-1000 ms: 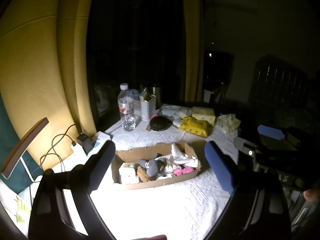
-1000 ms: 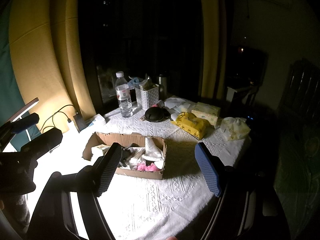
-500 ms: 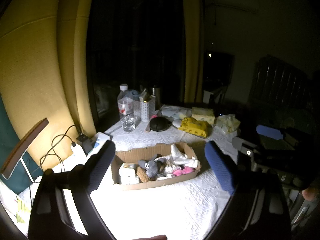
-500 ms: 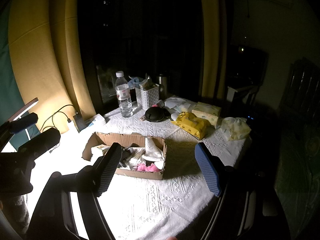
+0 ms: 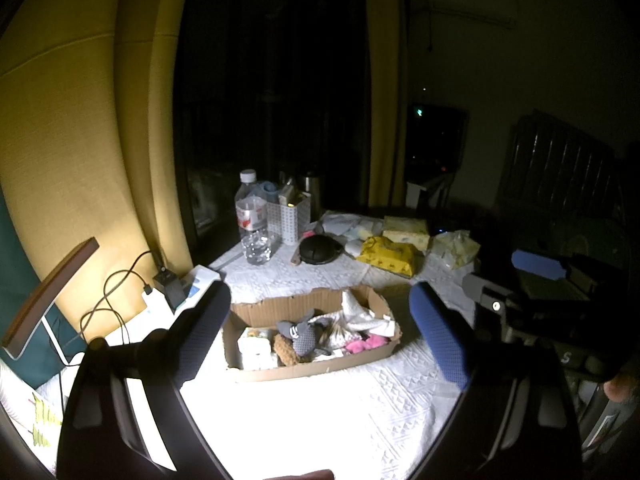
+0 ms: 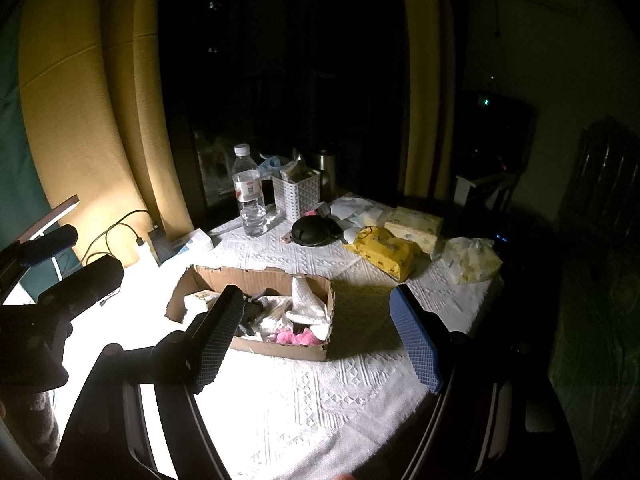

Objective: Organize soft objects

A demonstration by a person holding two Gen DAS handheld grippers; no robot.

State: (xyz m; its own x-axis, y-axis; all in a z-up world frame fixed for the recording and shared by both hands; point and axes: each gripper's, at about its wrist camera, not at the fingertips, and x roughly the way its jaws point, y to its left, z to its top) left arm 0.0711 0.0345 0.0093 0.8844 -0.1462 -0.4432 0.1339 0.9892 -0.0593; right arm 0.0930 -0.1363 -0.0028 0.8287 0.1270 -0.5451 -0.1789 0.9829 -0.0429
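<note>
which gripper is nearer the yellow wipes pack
Right, probably. The right gripper hovers open by the box's right end, below the yellow wipes pack; the left gripper sits open before the box's middle, farther left.

Dark room; yellow curtains (image 5: pixel 72 128) flank a black window (image 5: pixel 272 80); white tablecloth (image 6: pixel 312 392) glares under lamplight.

No legible text, water bottle (image 6: pixel 248 192) label too blurry (red patch only)

Left gripper (image 5: pixel 320 328) & right gripper (image 6: pixel 316 336): black curved arms w/ blue dimpled pads (image 5: pixel 440 344); small silver screw (image 5: pixel 496 306) on right unit's body.
</note>
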